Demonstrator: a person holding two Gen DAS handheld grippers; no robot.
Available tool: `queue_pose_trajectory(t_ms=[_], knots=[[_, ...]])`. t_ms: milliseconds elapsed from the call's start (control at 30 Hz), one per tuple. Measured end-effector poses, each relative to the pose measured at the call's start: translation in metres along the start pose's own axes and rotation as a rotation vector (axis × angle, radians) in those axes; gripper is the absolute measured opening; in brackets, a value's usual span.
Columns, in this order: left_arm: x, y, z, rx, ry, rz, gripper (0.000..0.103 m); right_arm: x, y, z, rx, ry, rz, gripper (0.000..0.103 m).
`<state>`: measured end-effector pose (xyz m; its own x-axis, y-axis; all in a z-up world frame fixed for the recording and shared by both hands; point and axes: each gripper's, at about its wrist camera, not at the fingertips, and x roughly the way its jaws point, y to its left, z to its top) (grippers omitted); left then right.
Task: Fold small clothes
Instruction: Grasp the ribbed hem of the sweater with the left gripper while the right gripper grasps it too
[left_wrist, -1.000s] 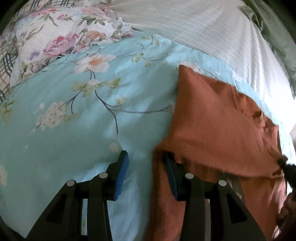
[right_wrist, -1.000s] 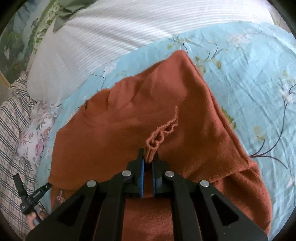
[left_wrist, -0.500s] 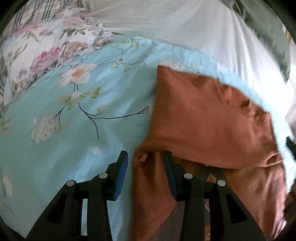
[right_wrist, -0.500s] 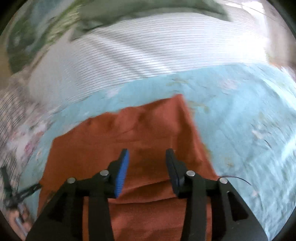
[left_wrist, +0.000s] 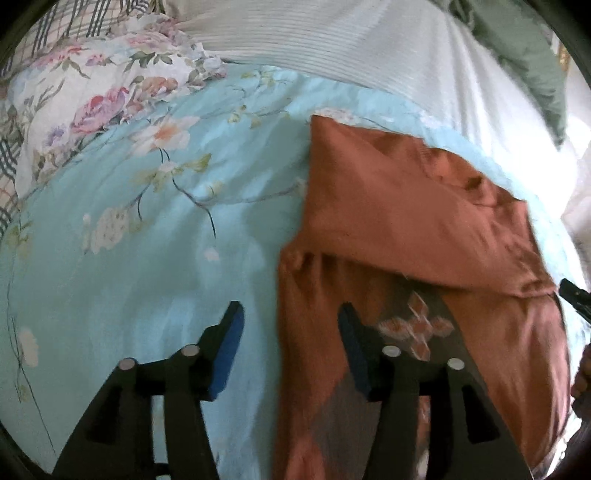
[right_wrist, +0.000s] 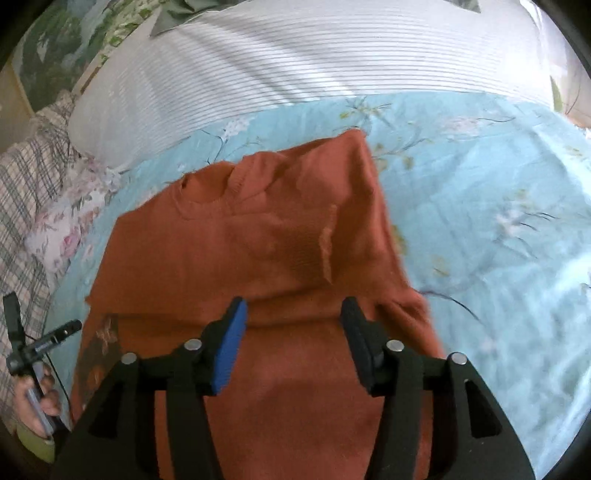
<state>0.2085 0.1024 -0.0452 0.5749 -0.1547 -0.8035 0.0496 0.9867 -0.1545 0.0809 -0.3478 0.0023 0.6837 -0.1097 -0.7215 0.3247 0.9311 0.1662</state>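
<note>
At the bottom of the right wrist view the right tool (right_wrist: 291, 325) hangs released, its blue pads spread wide above the rust-orange sweater (right_wrist: 258, 251), gripping nothing. I judge it stands so because a sleeve or side panel already lies folded across the body, its edge running just beyond the pads. In the left wrist view the left tool (left_wrist: 290, 332) is likewise released, and empty, straddling the sweater's (left_wrist: 406, 221) left-hand edge with one pad over the bedspread (left_wrist: 147, 258) and the other over the cloth (a likely spot for the next pinch).

The sweater lies on the pale blue flowered bedspread, in the centre of the right view and the right half of the left view. Beyond it a white ribbed pillow (right_wrist: 295, 62) fills the upper frame, with a floral cushion (left_wrist: 92, 85) at the upper left of the left view.

The sweater's lower hem is cut off by the frame bottom and hidden behind the tools. A patterned patch (left_wrist: 413, 328) beside the left tool is too blurred to identify.
</note>
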Motion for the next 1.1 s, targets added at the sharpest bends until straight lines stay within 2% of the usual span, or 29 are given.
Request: queue_pose_trajectory(t_ms=[67, 300, 367, 533, 667, 767, 833, 900, 967, 1100], knots=[[-0.01, 0.0, -0.014, 0.016, 0.011, -0.04, 0.063, -0.018, -0.013, -0.012, 0.003, 0.009, 0.005, 0.061], [-0.03, 0.001, -0.074, 0.058, 0.099, -0.143, 0.064, -0.058, -0.057, -0.065, -0.027, 0.087, -0.072, 0.062], [-0.039, -0.001, -0.094, 0.068, 0.102, -0.167, 0.064, -0.067, -0.064, -0.081, -0.024, 0.119, -0.034, 0.062], [-0.065, -0.003, -0.133, 0.07, 0.102, -0.309, 0.069, -0.101, -0.062, -0.131, -0.043, 0.168, 0.24, 0.062], [-0.081, -0.005, -0.164, 0.101, 0.099, -0.355, 0.069, -0.119, -0.053, -0.167, -0.094, 0.184, 0.32, 0.062], [-0.088, -0.005, -0.179, 0.108, 0.122, -0.406, 0.067, -0.128, -0.059, -0.181, -0.065, 0.152, 0.384, 0.062], [-0.085, -0.003, -0.187, 0.098, 0.152, -0.415, 0.061, -0.132, -0.065, -0.186, -0.032, 0.126, 0.416, 0.059], [-0.078, -0.001, -0.193, 0.089, 0.187, -0.42, 0.042, -0.13, -0.068, -0.189, -0.01, 0.112, 0.441, 0.053], [-0.076, 0.001, -0.198, 0.076, 0.191, -0.424, 0.039, -0.13, -0.069, -0.194, 0.004, 0.111, 0.462, 0.049], [-0.076, 0.004, -0.201, 0.063, 0.188, -0.449, 0.038, -0.128, -0.062, -0.2, -0.015, 0.121, 0.477, 0.043]])
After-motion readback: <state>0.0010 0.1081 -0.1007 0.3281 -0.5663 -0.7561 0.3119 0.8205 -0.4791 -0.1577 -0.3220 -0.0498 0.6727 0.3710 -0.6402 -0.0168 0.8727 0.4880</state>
